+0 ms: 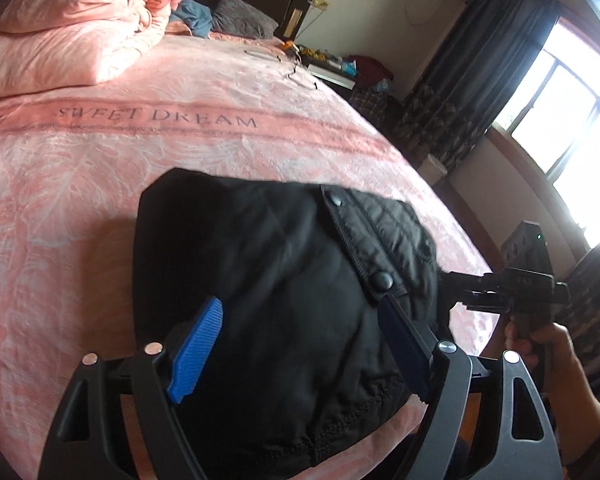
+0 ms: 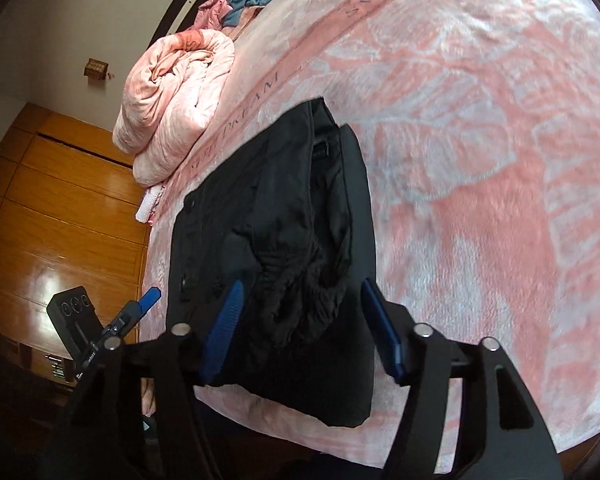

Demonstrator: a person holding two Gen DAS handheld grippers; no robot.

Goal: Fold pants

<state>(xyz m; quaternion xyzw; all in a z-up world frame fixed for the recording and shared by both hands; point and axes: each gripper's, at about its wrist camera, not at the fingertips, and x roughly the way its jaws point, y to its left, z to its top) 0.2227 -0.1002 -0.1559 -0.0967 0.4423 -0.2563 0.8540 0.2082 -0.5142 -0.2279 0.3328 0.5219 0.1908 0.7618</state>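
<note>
The black padded pants (image 1: 284, 248) lie folded into a thick bundle near the edge of the pink bed (image 1: 100, 160). My left gripper (image 1: 300, 304) hovers over them, open wide, its blue pads clear of the cloth. A hand (image 1: 556, 356) holds the right gripper (image 1: 454, 286) at the bundle's right side. In the right wrist view the pants (image 2: 276, 208) hang partly over the bed (image 2: 480, 160) edge. Bunched cloth fills the gap between the right gripper's (image 2: 302, 286) pads, which appear to clamp it. One of the left gripper's fingers (image 2: 150, 297) shows beside the pants.
A rolled pink quilt (image 1: 72, 28) sits at the bed's far left corner, also seen as the quilt (image 2: 176, 108). Wire hangers (image 1: 300, 72) lie near a cluttered bedside table (image 1: 332, 64). A wooden floor (image 2: 60, 208) runs beside the bed. A curtained window (image 1: 560, 100) is at right.
</note>
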